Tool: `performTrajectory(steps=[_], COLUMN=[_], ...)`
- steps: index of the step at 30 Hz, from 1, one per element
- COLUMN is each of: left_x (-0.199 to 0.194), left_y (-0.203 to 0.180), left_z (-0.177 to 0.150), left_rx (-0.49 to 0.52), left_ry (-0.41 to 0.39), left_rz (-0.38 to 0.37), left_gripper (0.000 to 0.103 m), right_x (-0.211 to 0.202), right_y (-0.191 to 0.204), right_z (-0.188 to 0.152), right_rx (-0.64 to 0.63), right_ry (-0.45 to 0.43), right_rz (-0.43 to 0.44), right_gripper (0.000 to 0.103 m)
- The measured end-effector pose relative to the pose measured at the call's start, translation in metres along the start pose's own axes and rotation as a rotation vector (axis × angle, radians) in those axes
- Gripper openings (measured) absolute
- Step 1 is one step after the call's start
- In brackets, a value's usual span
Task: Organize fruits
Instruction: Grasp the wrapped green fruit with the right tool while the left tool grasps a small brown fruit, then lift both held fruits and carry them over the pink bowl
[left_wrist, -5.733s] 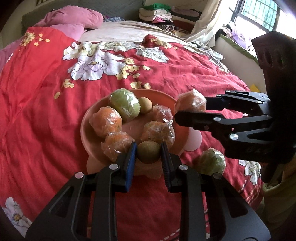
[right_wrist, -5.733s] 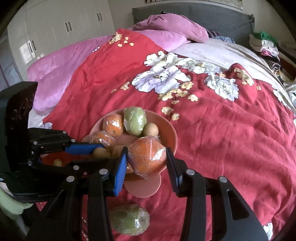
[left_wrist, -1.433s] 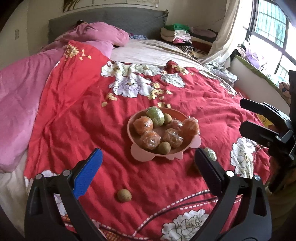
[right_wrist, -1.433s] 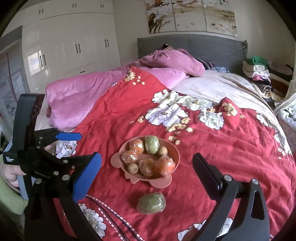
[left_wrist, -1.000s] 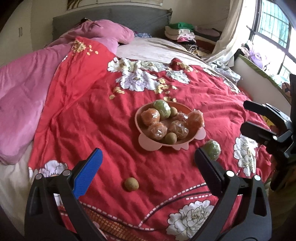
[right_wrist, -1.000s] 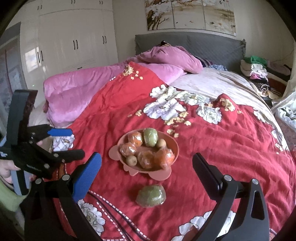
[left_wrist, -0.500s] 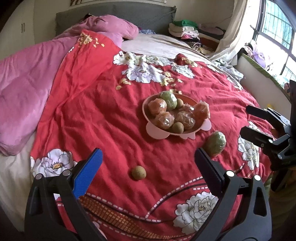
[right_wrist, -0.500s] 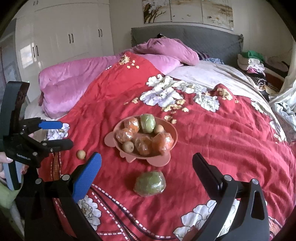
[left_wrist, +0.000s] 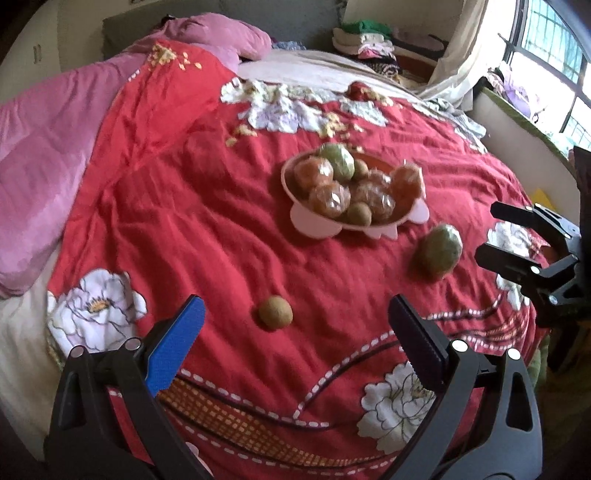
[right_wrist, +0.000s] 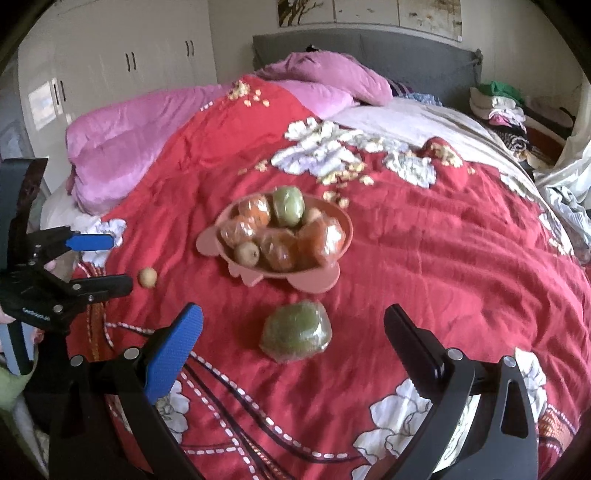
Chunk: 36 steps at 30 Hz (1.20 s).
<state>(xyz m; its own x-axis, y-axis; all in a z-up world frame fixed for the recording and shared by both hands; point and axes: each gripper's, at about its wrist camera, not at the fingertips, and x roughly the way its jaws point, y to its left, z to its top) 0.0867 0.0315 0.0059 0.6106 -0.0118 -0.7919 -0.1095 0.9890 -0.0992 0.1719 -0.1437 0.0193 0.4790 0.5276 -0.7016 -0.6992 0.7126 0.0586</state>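
A pink bowl (left_wrist: 314, 225) (right_wrist: 332, 221) on the red bedspread holds several plastic-wrapped orange fruits, a wrapped green one and small brown ones. A small brown fruit (left_wrist: 275, 312) (right_wrist: 147, 276) lies loose on the cover just ahead of my left gripper (left_wrist: 295, 336), which is open and holds nothing. A wrapped green fruit (right_wrist: 297, 330) (left_wrist: 439, 251) lies in front of the bowl, between and just beyond the fingers of my open right gripper (right_wrist: 293, 339). Each gripper shows in the other's view: the right gripper (left_wrist: 495, 236) at the right edge, the left gripper (right_wrist: 110, 262) at the left edge.
The red floral bedspread (left_wrist: 184, 184) covers the bed, with a pink quilt (right_wrist: 129, 140) bunched on the left side and pillows by the grey headboard (right_wrist: 406, 51). Folded clothes (left_wrist: 369, 37) are stacked at the far right. White wardrobes (right_wrist: 129, 62) stand behind.
Both grippers let their fruits go into the bowl, opened wide and drew back. Over the last second both have dropped lower, closer to the loose fruits on the cover.
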Motion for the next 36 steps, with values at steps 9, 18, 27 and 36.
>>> performTrajectory(steps=[9,18,27,36], left_x=[0.015,0.024,0.033,0.037], left_y=[0.004,0.010,0.013,0.014], left_z=[-0.015,-0.009,-0.006,-0.003], left_rx=[0.003,0.004,0.019,0.022], left_ry=[0.039,0.034,0.039,0.044], left_rz=[-0.018,-0.046,-0.059,-0.102], left_gripper=[0.086,0.058,0.030,0.015], right_x=[0.023,0.046,0.055,0.031], right_y=[-0.002,-0.003,-0.001,-0.006], right_z=[-0.017,-0.018,-0.018,-0.009], right_rx=[0.009,-0.007,-0.014,0.037], right_ry=[0.070,0.095,0.089,0.018], right_rz=[-0.028,-0.037,-0.011,0.050], right_gripper=[0.098,0.065,0.053,0.053])
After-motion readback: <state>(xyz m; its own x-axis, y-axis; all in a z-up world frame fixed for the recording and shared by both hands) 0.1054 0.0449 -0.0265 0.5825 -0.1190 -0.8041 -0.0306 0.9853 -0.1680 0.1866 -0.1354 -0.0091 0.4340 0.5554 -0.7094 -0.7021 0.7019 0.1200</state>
